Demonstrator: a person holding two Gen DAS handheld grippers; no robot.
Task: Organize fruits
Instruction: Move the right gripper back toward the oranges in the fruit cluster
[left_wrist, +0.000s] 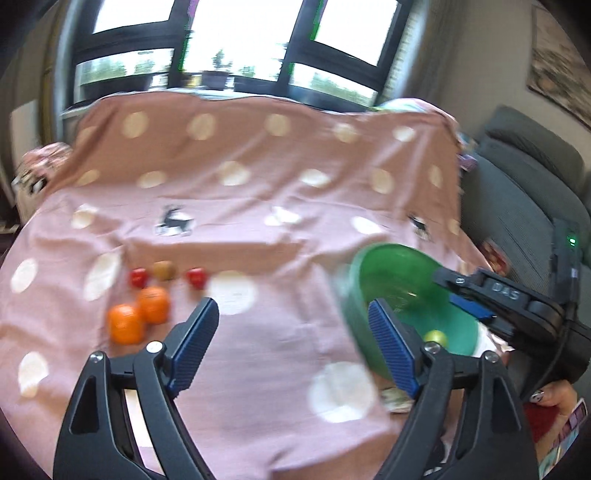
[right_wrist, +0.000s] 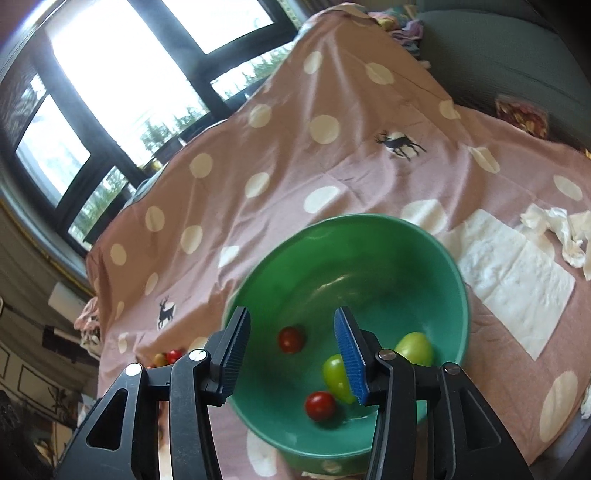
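Green bowl (right_wrist: 347, 266) on the spotted cloth (left_wrist: 258, 177) collects the fruit: two red and two green pieces lie inside. Right gripper (right_wrist: 291, 350) hangs over it, parted, empty. Left gripper (left_wrist: 295, 332), wide and empty, faces the oranges (left_wrist: 138, 314), probably next.

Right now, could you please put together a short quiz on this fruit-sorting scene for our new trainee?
1. How many fruits lie in the green bowl, seen from the right wrist?
2. True or false: the left gripper holds an orange.
3. Which fruits lie nearest the left gripper on the cloth: A) two oranges, B) two bananas, C) two lemons?

Key
1. Four: two red fruits and two green fruits.
2. False: its jaws stand open and empty.
3. A: the two oranges.
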